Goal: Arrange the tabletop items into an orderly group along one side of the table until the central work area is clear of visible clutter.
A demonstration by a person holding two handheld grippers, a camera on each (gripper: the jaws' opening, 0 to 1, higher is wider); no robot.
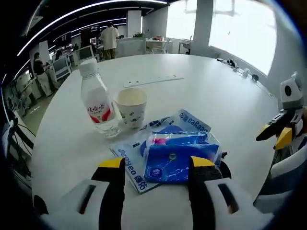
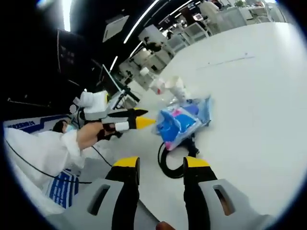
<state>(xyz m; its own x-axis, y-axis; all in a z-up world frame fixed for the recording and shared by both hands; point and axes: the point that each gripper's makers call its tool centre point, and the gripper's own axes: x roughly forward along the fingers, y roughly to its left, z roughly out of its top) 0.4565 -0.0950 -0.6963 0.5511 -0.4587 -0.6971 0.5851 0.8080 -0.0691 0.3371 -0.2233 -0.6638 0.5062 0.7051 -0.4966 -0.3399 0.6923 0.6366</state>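
A round white table (image 1: 225,100) with a smooth matte top carries a small cluster of things near its close edge. In the left gripper view, the left hand-held gripper (image 1: 156,167) hangs just above the table with its two yellow-tipped black jaws spread apart and holding nothing; between the jaw tips lies a soft, glossy blue tissue pack (image 1: 180,158) with pink print, crinkled plastic catching the light. The pack rests on top of a flat white and blue wipes packet (image 1: 144,143) with printed lettering. Just beyond the packet stands a clear plastic water bottle (image 1: 98,100), upright, with a white cap and a red and white label, and just beside it an upright paper cup (image 1: 132,106), cream coloured and tapered. Farther back a long white power strip (image 1: 153,80) lies flat, well apart from the cluster. In the right gripper view, the right hand-held gripper (image 2: 161,164) also has its jaws spread and empty, above a thin black cable loop (image 2: 170,165) that lies on the table just beside the blue pack. A bare hand (image 2: 93,134) with a white sleeve holds the other gripper at the left.
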